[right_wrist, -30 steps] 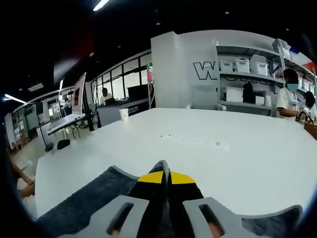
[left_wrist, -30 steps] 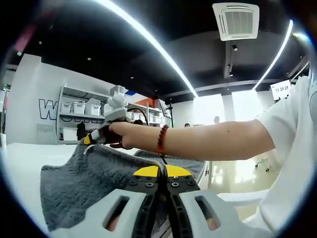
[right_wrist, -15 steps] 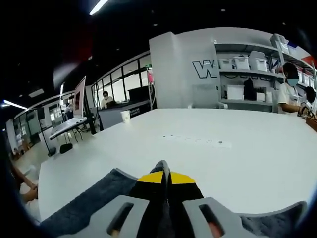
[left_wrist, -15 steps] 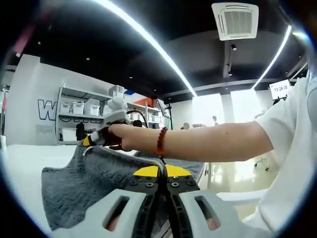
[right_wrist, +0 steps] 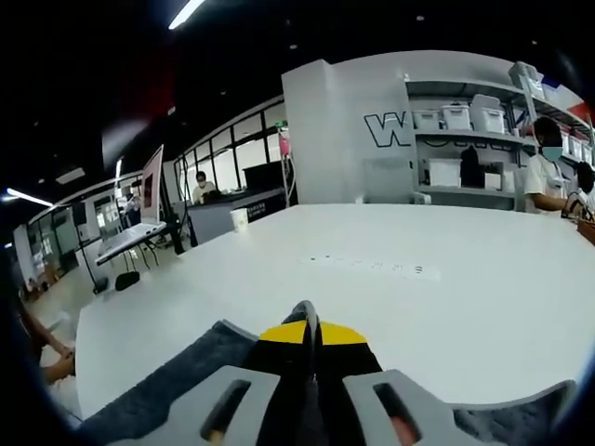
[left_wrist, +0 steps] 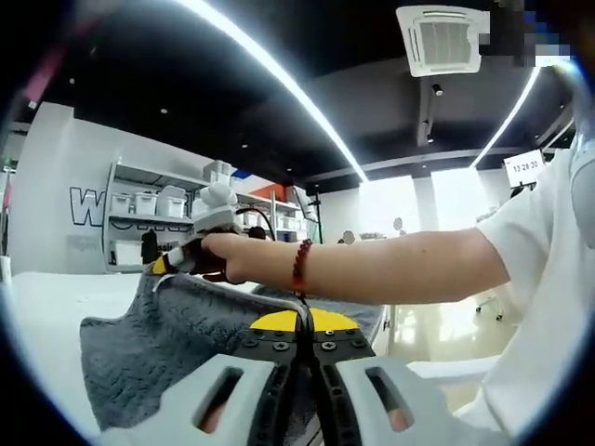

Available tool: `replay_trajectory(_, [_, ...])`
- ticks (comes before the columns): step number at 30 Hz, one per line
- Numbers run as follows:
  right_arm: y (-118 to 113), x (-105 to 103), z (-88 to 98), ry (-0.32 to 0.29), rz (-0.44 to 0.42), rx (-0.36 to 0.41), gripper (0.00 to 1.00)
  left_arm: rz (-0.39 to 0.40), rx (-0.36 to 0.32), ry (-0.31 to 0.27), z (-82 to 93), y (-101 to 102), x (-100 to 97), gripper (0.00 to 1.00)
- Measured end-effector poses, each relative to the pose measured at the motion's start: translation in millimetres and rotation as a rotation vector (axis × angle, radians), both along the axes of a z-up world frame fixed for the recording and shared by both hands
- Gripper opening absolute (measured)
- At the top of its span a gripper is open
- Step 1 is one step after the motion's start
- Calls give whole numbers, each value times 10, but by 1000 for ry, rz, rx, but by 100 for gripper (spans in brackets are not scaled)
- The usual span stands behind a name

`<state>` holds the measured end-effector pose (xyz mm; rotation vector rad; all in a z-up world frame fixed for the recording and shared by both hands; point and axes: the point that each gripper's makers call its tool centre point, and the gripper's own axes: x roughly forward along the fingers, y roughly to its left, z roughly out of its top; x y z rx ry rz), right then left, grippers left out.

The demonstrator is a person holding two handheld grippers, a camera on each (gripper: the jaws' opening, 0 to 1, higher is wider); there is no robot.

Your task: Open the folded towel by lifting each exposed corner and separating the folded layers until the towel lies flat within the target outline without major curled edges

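Both claws clench the grey towel (left_wrist: 158, 344): left claw (left_wrist: 299, 327), right claw (right_wrist: 311, 336). Spreading underway; next, probably lower it flat onto the worktop (right_wrist: 446, 297).

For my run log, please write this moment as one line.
left gripper: shut on grey towel | right gripper: shut on towel edge | towel: lifted off white table, not flat

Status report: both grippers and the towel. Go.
Left gripper shut on towel. Right gripper shut on towel edge, held above the white table. Nothing blocking the table ahead.
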<state>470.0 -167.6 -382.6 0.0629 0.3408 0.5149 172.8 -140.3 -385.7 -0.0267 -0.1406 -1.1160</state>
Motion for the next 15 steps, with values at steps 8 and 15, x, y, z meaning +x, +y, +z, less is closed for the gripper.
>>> replay_trajectory(8, [24,42,19,2,8,-3,0,-29,-54,37,44,49,-12,1])
replay_trajectory(15, [48,33,10,1,11,-15,0,-26,-60,36,35,103,-4,1])
